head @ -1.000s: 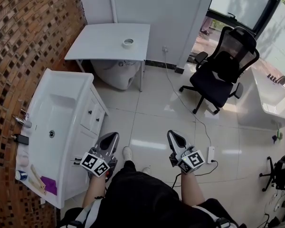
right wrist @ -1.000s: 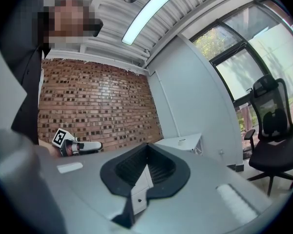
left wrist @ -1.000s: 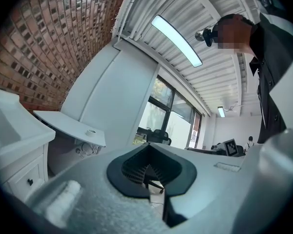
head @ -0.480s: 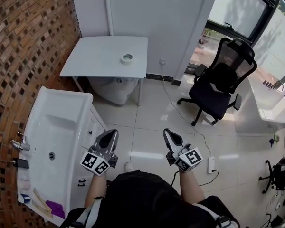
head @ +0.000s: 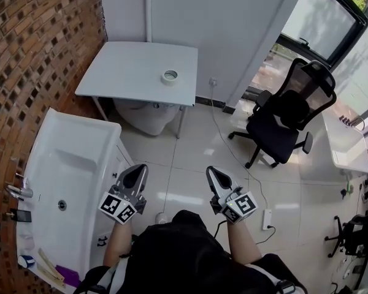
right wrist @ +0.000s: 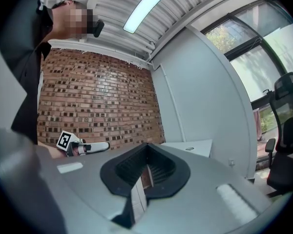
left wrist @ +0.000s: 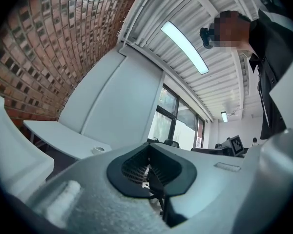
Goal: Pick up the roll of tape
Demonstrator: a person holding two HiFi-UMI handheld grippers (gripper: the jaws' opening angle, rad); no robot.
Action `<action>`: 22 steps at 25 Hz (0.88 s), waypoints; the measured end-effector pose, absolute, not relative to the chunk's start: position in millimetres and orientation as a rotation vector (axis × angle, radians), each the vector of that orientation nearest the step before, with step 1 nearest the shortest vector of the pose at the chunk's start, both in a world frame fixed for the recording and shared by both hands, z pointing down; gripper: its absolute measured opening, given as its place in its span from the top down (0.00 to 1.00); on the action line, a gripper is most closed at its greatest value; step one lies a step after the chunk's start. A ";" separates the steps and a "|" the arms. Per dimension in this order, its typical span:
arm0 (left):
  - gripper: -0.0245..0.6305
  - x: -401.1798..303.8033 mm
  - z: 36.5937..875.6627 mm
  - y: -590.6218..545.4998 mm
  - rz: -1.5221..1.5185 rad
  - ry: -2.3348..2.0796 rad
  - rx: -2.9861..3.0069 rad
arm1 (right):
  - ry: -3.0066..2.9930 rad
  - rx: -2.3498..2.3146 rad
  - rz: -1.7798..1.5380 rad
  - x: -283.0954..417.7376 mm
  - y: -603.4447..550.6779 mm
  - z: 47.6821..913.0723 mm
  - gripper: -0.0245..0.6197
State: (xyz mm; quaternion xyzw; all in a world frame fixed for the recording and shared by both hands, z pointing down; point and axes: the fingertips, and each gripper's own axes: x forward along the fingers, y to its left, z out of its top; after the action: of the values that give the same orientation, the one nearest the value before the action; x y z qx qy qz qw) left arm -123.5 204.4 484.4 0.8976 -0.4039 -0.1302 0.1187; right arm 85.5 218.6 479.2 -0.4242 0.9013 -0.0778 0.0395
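Note:
The roll of tape (head: 169, 76) is a small white ring lying flat on the white table (head: 129, 72) against the far wall. It also shows small and far off in the left gripper view (left wrist: 98, 149) and the right gripper view (right wrist: 189, 149). My left gripper (head: 137, 175) and right gripper (head: 213, 175) are held side by side over the tiled floor, well short of the table, pointing roughly level toward it. Both have their jaws together with nothing between them. The left gripper (left wrist: 147, 167) and right gripper (right wrist: 145, 172) fill the lower part of their own views.
A white sink cabinet (head: 67, 164) stands along the brick wall at left. A white bowl-shaped fixture (head: 148, 115) sits under the table. A black office chair (head: 282, 118) and a white desk (head: 346, 146) are at right. A power strip (head: 267, 219) with its cable lies on the floor.
Both grippers and the person have moved forward across the floor toward the table. The sink cabinet has slid back along the left side of the head view.

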 end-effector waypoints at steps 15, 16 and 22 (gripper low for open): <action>0.96 -86.3 494.3 81.9 -0.283 -1.235 2.605 | 2.833 -1.177 -0.297 106.7 62.4 503.8 0.95; 0.96 -83.3 491.7 70.6 -0.279 -1.243 2.609 | 2.831 -1.171 -0.290 110.8 48.7 503.9 0.95; 0.96 -63.2 476.6 5.2 -0.293 -1.281 2.611 | 2.829 -1.116 -0.251 127.7 -18.1 498.7 0.95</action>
State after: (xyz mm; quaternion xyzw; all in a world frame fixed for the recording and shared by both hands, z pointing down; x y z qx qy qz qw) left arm -63.2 5.2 476.6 0.8879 -0.4356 -0.0998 0.1092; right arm 127.7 -18.1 498.7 -0.3653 0.9262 -0.0822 0.0448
